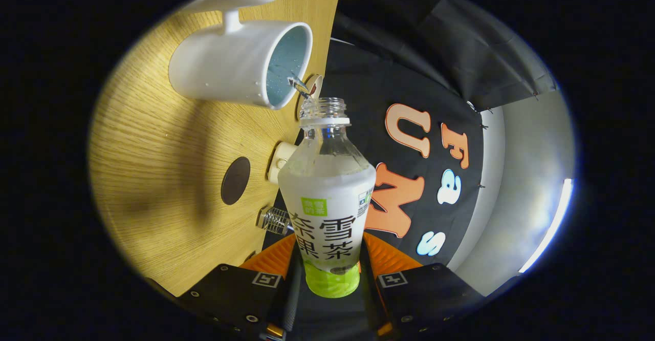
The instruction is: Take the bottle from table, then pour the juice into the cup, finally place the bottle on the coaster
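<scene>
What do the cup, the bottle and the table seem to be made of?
Cup: likely glazed ceramic, white and glossy. Bottle, held between the gripper fingers: clear plastic, see-through threaded neck, printed label. Table: wood or wood-look laminate, matte, with visible grain.

The gripper (331,274) is built from two blocky dark housings, one on each side. Each housing carries a small square black-and-white fiducial marker on its upper face. Round screw heads dot the housings' front faces — several on each. The fingers (383,256) have ribbed, grooved surfaces. A small brass-toned fitting sits low beside the left housing.
</scene>
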Demonstrator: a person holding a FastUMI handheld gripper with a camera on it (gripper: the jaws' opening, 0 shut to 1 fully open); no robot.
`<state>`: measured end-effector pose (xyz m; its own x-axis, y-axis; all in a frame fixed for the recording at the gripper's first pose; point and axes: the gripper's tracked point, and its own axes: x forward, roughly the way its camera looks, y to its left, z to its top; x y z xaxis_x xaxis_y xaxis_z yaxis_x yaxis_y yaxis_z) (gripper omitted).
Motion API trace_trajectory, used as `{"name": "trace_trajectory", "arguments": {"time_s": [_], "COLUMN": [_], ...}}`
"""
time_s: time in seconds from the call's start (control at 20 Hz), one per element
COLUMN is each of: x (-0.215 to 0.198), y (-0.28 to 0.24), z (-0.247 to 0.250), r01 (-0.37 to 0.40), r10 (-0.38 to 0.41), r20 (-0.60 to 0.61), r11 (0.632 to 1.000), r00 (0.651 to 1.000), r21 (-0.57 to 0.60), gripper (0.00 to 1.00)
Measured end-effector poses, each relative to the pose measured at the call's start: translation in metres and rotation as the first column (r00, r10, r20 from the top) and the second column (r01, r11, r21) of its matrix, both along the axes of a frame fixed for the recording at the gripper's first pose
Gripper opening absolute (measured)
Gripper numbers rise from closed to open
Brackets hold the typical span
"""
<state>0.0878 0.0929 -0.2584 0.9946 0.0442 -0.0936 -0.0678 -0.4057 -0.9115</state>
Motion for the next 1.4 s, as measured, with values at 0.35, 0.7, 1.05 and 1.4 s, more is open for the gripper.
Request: {"name": "trace_trajectory", "arguments": {"time_s": [0.35, 0.7, 1.05, 1.4], "x": [0.0, 0.0, 0.001, 0.001], "y": [0.003, 0.009, 0.016, 0.021], "z": [0.003, 0.007, 0.012, 0.015], "r01": [-0.007, -0.032, -0.065, -0.09], "r10": [0.006, 0.032, 0.065, 0.09], "r20": [-0.014, -0.006, -0.001, -0.008], "r11": [0.999, 0.996, 0.989, 0.979], "r00": [1.0, 0.999, 0.998, 0.996], "r21": [-0.032, -0.08, -0.13, -0.181], "gripper": [0.54, 0.54, 0.54, 0.54]}}
